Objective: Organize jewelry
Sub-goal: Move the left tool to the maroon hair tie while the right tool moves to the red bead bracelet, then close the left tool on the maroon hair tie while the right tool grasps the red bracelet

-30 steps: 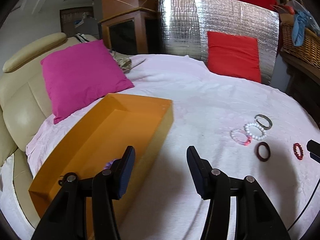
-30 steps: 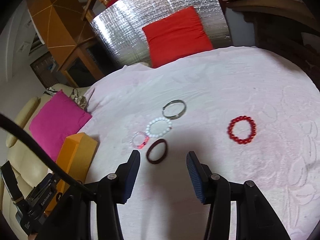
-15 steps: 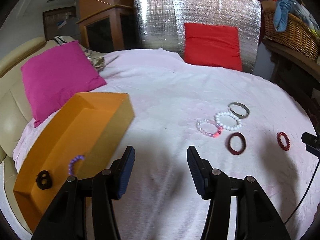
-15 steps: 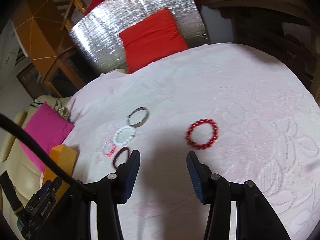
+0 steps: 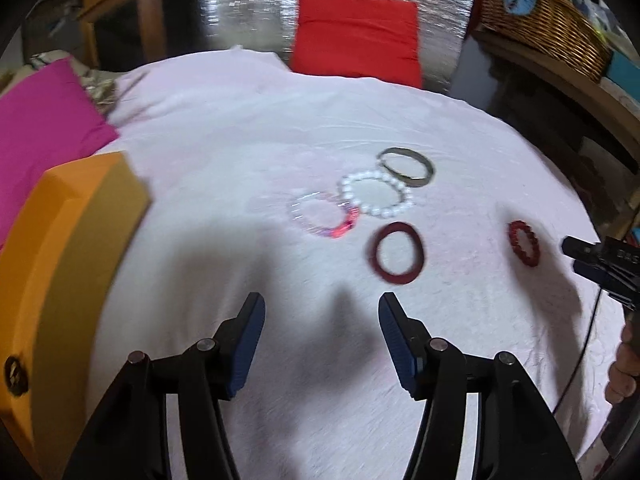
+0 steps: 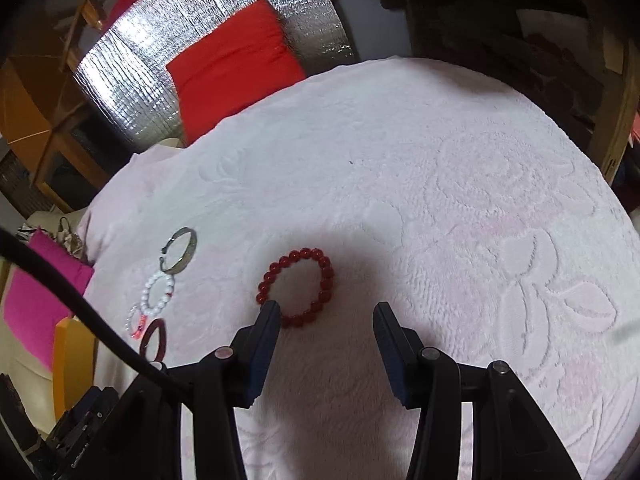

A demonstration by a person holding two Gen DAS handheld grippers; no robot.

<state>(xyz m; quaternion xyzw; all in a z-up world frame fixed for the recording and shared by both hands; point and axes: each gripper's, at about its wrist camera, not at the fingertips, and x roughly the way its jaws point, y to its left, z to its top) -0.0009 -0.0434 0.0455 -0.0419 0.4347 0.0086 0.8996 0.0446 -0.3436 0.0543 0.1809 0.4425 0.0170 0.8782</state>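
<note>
Right gripper (image 6: 325, 311) just below red bead bracelet (image 6: 296, 286)

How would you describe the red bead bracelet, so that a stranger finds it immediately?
On the pale pink bedspread, four bracelets lie clustered together. The red bead bracelet lies alone, apart from them, just ahead of the right tool. Only it has round, dark red beads.
</note>
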